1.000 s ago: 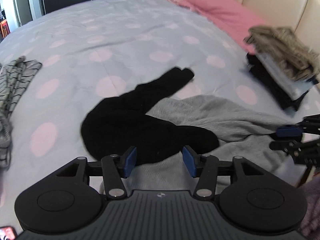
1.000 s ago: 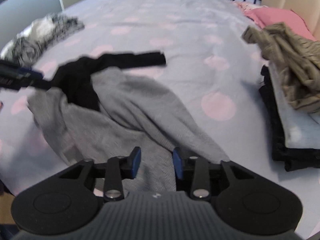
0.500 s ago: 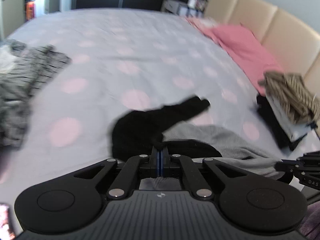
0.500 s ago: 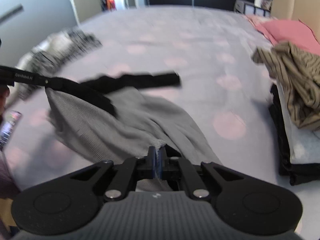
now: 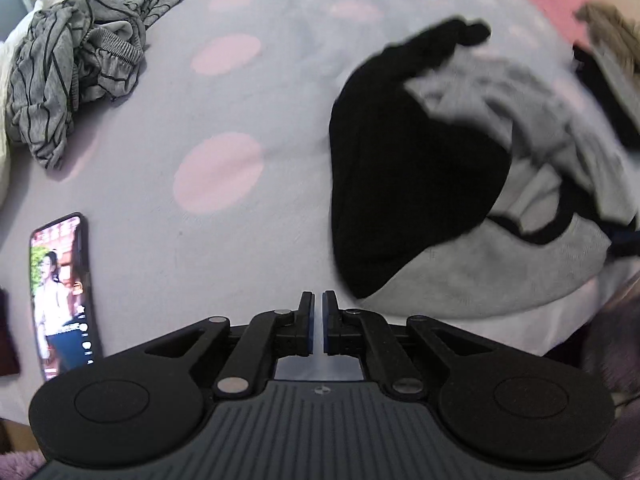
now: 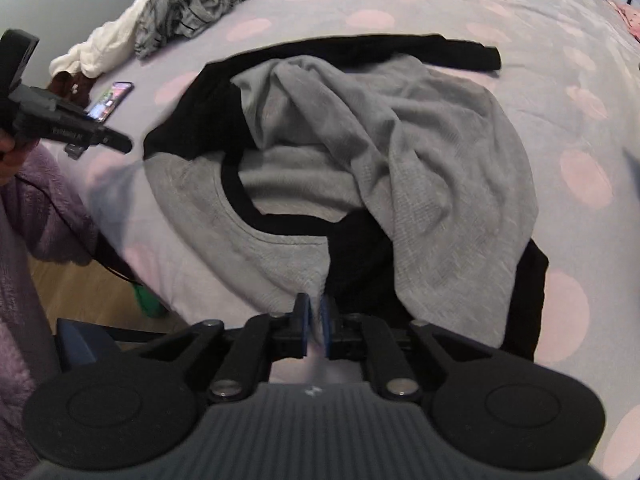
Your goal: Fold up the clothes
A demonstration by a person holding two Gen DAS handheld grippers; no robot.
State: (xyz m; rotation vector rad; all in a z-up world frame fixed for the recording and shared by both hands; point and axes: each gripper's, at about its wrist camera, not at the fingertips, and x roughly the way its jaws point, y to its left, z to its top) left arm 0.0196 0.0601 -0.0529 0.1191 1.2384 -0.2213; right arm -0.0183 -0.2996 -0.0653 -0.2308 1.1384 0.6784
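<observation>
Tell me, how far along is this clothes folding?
Early: no finished fold shows clearly. The grey and black shirt lies crumpled, unfolded; the right gripper has its edge between opening jaws. The left gripper is shut, empty. The striped grey garments wait untouched.

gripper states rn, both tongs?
Left tongs: closed, holding nothing.
Right tongs: opening, edge of the grey and black shirt between the pads; real grip can't be told.

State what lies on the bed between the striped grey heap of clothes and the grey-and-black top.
Nothing but bare sheet, lilac with pink spots, lies between the striped grey heap and the grey-and-black top. The left wrist view shows it.
</observation>
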